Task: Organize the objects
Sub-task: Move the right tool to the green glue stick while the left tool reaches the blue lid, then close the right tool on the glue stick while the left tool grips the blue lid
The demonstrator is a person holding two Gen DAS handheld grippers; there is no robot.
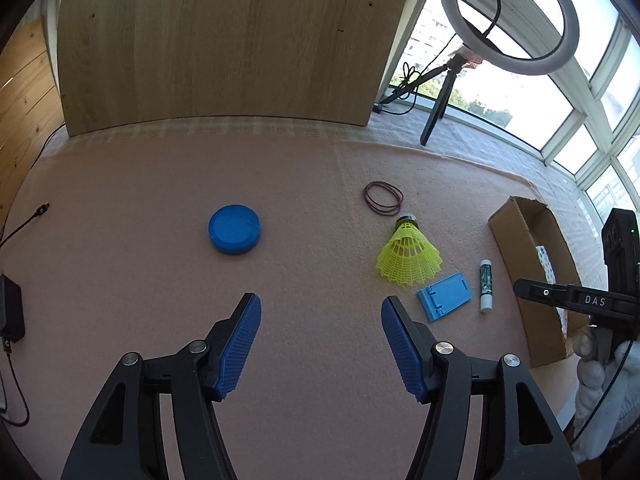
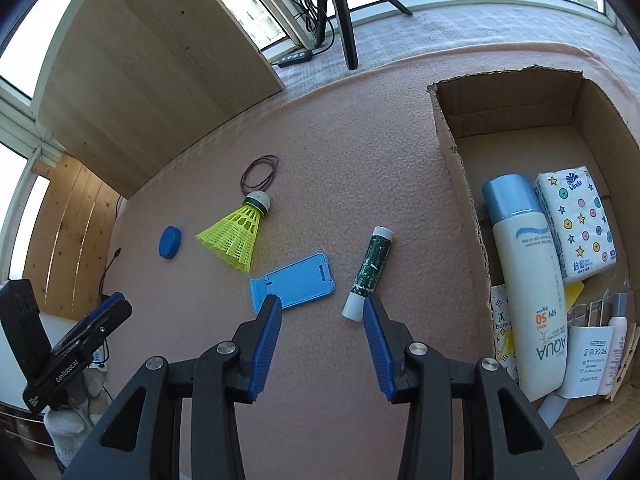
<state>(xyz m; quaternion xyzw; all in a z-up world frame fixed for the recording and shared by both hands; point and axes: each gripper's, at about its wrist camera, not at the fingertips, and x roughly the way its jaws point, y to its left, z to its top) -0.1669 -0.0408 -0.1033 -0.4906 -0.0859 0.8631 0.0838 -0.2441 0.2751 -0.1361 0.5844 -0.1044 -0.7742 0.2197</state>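
Note:
On the pink mat lie a blue round lid (image 1: pixel 234 229) (image 2: pixel 169 241), a yellow shuttlecock (image 1: pixel 408 254) (image 2: pixel 236 236), a blue phone stand (image 1: pixel 444 297) (image 2: pixel 294 282), a green-and-white stick tube (image 1: pixel 485 286) (image 2: pixel 370 272) and brown rubber bands (image 1: pixel 383 198) (image 2: pixel 260 172). My left gripper (image 1: pixel 320 306) is open and empty, above the mat in front of the lid. My right gripper (image 2: pixel 322 304) is open and empty, just before the phone stand and the tube. The cardboard box (image 2: pixel 448 148) (image 1: pixel 516 232) holds a sunscreen bottle (image 2: pixel 524 280), tissue pack (image 2: pixel 574 220), a charger (image 2: pixel 582 360).
A wooden board (image 1: pixel 224 40) (image 2: pixel 152 68) stands at the back of the mat. A ring light on a tripod (image 1: pixel 508 20) stands at the back right by the windows. Cables and a black device (image 1: pixel 10 308) lie at the left edge.

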